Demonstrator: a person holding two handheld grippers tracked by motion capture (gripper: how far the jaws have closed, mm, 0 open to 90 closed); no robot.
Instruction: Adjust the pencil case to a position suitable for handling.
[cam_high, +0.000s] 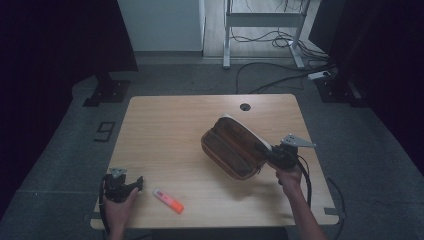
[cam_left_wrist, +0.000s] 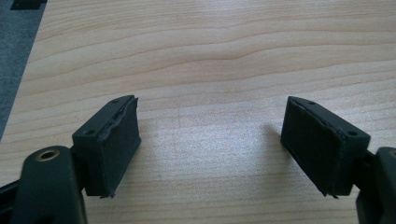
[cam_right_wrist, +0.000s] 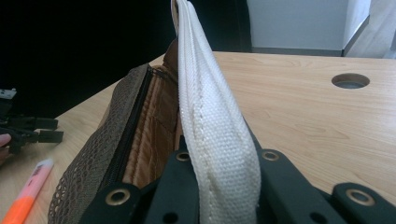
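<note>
A brown zipped pouch (cam_high: 231, 149) with a cream canvas side lies tilted on the right half of the wooden table (cam_high: 170, 130). My right gripper (cam_high: 266, 153) is shut on its near end. In the right gripper view the jaws clamp the cream canvas edge (cam_right_wrist: 210, 126), with the brown mesh and zipper (cam_right_wrist: 126, 140) to its left. An orange and white highlighter (cam_high: 168, 200) lies near the front edge, and it is at the lower left (cam_right_wrist: 25, 196) in that view. My left gripper (cam_high: 134, 184) rests open at the front left, its pads (cam_left_wrist: 114, 142) wide apart over bare wood.
A round cable hole (cam_high: 245, 106) sits near the table's far edge. Beyond the table a white desk frame (cam_high: 262, 20) stands over loose cables (cam_high: 280, 75) on the grey floor. Dark curtains flank both sides. The table's left half is bare wood.
</note>
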